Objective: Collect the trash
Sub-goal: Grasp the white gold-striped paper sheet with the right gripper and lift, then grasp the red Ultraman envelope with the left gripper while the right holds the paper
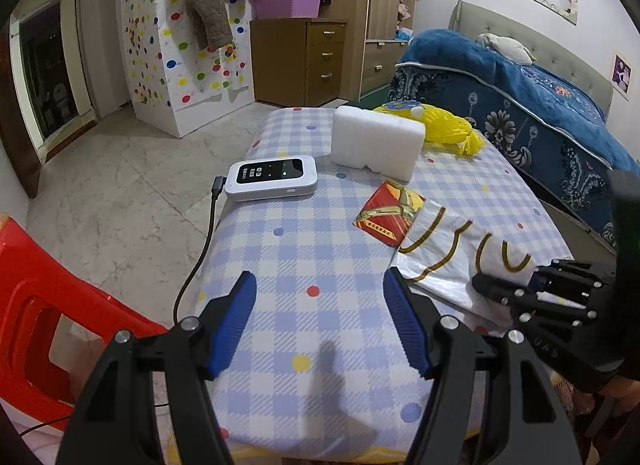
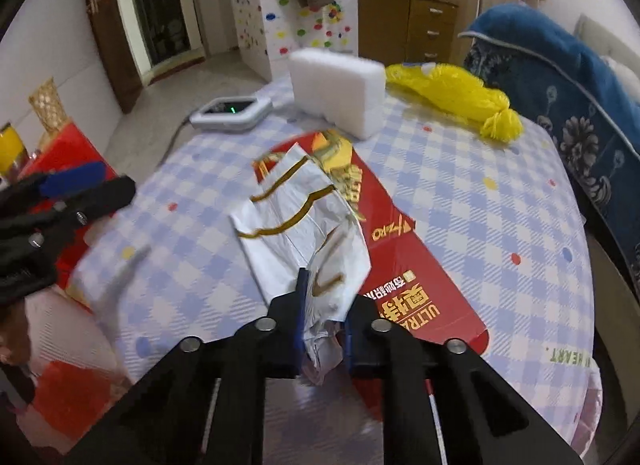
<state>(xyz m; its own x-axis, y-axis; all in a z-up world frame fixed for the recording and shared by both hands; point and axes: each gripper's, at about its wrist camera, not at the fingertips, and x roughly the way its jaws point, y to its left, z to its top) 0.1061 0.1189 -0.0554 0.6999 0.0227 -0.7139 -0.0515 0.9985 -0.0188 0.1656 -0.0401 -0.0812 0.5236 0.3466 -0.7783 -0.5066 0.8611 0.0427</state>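
A crumpled white plastic bag with gold lines lies over a flattened red carton on the checked tablecloth. My right gripper is shut on the near end of that bag, its blue pads pinching the plastic. In the left wrist view the same bag and red carton lie to the right, with the right gripper at the bag's edge. My left gripper hovers open over bare cloth with nothing between its blue pads. A yellow plastic bag lies at the far side of the table.
A white foam block stands at the table's far end. A white device with a dark cable lies left of it. A red plastic chair stands at the table's left. A bed with a blue blanket runs along the right.
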